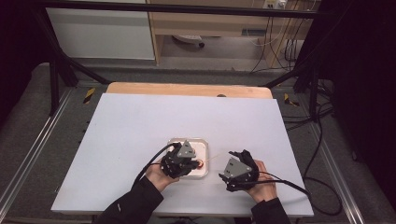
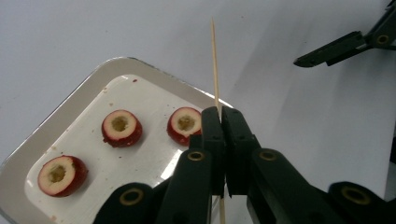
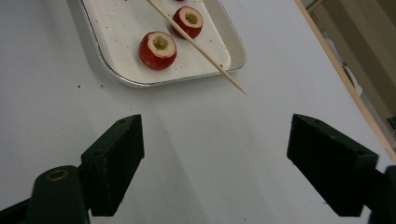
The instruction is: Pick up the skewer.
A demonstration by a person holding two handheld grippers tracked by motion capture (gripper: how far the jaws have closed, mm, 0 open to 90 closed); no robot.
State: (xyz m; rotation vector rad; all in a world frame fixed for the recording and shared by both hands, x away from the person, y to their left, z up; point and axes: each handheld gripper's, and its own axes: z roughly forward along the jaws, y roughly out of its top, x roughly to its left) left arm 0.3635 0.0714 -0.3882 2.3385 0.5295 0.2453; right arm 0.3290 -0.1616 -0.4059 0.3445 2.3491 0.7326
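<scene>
High view
- table: white top, takes up most of the frame
- tray: small, white, lower centre
- left gripper: over the tray, hand coming in from the bottom
- skewer: thin stick running right from the left gripper toward the right gripper
- right gripper: just right of the tray, over bare table

Left gripper view
- left gripper: jaws pressed together, pinching the skewer
- skewer: runs up from between the jaws to a point at top centre, past the tray edge and over the table
- tray: left half of frame, metal rim
- fruit pieces: three red cored rounds with pale cut tops, lower left, centre, and just left of the jaw tips
- right gripper: one jaw visible, upper right

Right gripper view
- right gripper: jaws spread wide, nothing between them, bare table below
- tray: top of frame
- fruit pieces: two in view
- skewer: diagonal from top centre, tip past the tray rim toward mid-frame
</scene>
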